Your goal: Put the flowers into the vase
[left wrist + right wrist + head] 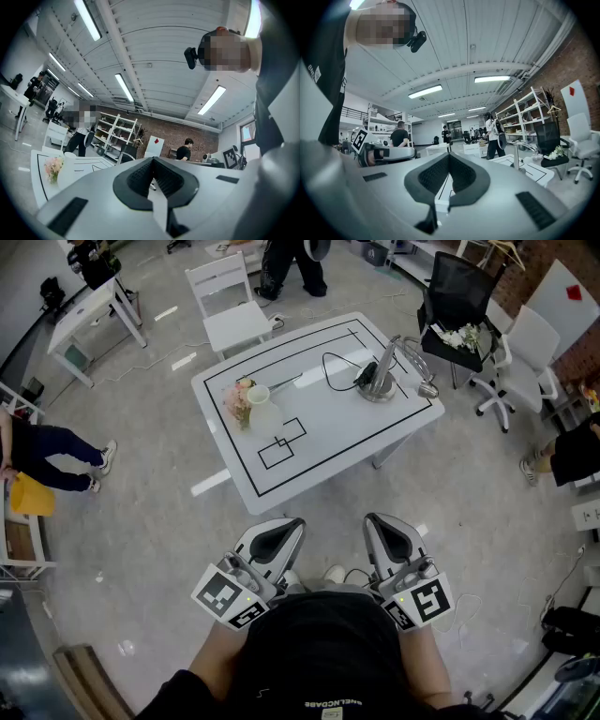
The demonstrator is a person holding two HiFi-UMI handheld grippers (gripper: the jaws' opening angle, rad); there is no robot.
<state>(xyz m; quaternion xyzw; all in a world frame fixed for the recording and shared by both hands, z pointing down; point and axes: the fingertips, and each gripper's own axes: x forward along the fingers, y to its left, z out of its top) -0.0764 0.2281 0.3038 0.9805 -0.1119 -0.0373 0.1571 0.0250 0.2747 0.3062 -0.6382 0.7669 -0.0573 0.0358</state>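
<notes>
Our left tool (274, 538) and right tool (382, 532) are both closed with nothing between the jaws. We hold them level near our body, well apart from the white, black-lined tabletop (328, 442). The flowers (240, 399), a pink cluster, sit there just beside the smooth white vase (259, 395). They look light, soft and easily crushed, so we judge the thin stems the place to pinch, gently.

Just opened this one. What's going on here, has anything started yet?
Nothing is being handled yet. A person stands back from the white table, holding the left gripper and the right gripper close to the body, both shut and empty. On the table, pink flowers sit right beside a white vase, with a metal stand farther right. The flowers do not look to be in the vase.
</notes>
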